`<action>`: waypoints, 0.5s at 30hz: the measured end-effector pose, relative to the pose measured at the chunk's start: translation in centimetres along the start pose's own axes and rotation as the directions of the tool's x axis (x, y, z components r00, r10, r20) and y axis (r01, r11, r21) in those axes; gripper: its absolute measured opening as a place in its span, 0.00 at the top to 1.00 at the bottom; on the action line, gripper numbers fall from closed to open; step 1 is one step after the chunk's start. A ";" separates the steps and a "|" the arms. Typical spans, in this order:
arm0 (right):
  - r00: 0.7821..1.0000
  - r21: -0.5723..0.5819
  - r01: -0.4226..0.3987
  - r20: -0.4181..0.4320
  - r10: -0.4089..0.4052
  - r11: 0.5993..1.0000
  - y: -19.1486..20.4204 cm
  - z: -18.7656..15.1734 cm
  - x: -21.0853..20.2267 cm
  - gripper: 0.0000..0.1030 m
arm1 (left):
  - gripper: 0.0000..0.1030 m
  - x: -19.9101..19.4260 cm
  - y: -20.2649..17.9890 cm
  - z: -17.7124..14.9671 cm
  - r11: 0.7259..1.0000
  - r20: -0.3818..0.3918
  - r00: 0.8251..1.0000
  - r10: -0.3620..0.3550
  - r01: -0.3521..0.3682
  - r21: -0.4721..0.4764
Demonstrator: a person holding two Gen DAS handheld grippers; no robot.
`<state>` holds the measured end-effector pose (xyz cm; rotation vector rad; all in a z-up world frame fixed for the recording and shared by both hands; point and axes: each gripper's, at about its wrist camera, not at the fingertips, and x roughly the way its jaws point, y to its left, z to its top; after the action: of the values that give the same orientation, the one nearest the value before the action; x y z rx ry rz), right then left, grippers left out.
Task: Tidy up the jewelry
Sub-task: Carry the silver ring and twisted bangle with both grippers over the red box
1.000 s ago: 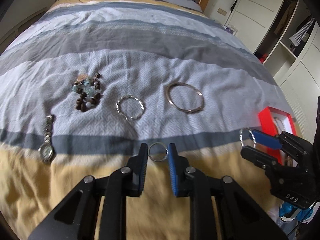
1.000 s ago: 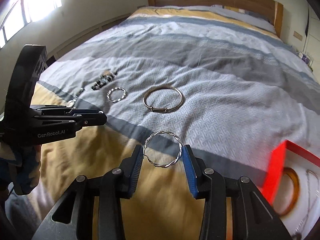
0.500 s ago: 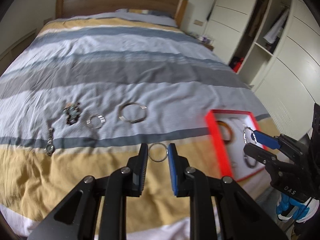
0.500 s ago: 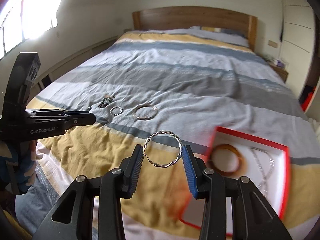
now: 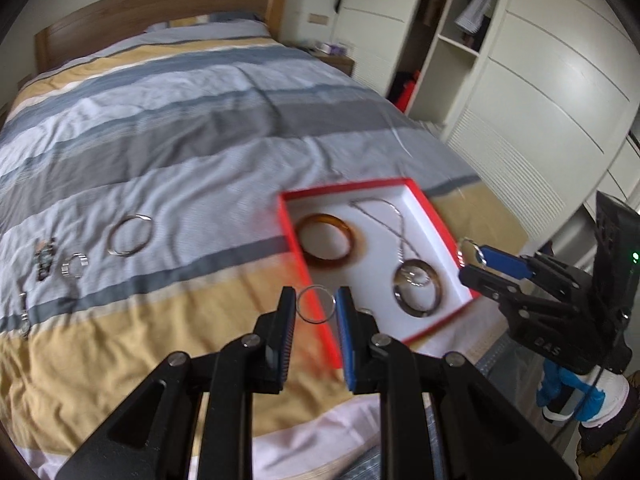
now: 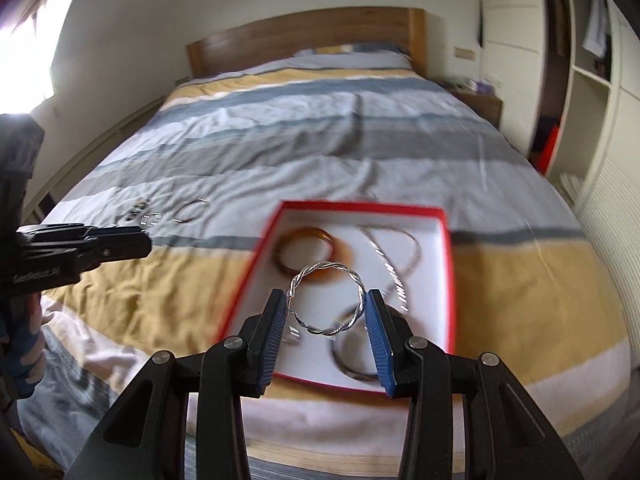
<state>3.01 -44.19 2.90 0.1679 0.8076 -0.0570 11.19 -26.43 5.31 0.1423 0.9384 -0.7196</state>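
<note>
My left gripper [image 5: 316,305] is shut on a small plain silver ring [image 5: 315,304], held above the near left edge of the red jewelry box [image 5: 344,191]. My right gripper [image 6: 326,306] is shut on a twisted silver bangle [image 6: 326,299], held over the box [image 6: 360,212]; it also shows in the left wrist view [image 5: 476,264]. The box holds an amber bangle [image 5: 330,245], a chain necklace [image 5: 394,216] and a dark bangle [image 5: 418,288].
On the striped bedspread at the left lie a large silver bangle [image 5: 130,235], a small twisted bangle [image 5: 74,266], a beaded piece [image 5: 45,258] and a watch [image 5: 25,312]. A wardrobe [image 5: 520,80] stands at the right, the headboard [image 6: 312,40] at the back.
Both grippers have swung right with their pieces, from over the loose jewelry to over the red box. The box now fills the middle of both views.
</note>
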 end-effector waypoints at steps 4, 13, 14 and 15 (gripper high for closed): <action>0.999 0.023 0.007 -0.036 -0.006 1.000 -1.8 -0.4 2.2 0.61 | 0.82 3.0 -1.8 0.2 0.999 -0.046 0.999 -0.021 0.023 0.028; 0.994 0.021 0.001 -0.110 0.001 1.000 -4.2 1.1 8.4 0.61 | 0.82 9.7 -4.3 1.1 0.994 -0.135 0.990 -0.035 0.048 0.095; 0.993 0.019 -0.003 -0.119 0.005 1.000 -4.3 1.3 8.9 0.61 | 0.82 10.2 -4.4 1.1 0.994 -0.142 0.989 -0.036 0.050 0.096; 0.992 0.017 -0.010 -0.129 0.012 1.000 -4.4 1.5 9.5 0.61 | 0.82 10.8 -4.5 1.0 0.994 -0.152 0.988 -0.037 0.052 0.098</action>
<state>10.17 -48.62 -3.50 0.1931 0.9359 -0.0422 13.24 -35.70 -1.66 0.2690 1.0513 -0.8069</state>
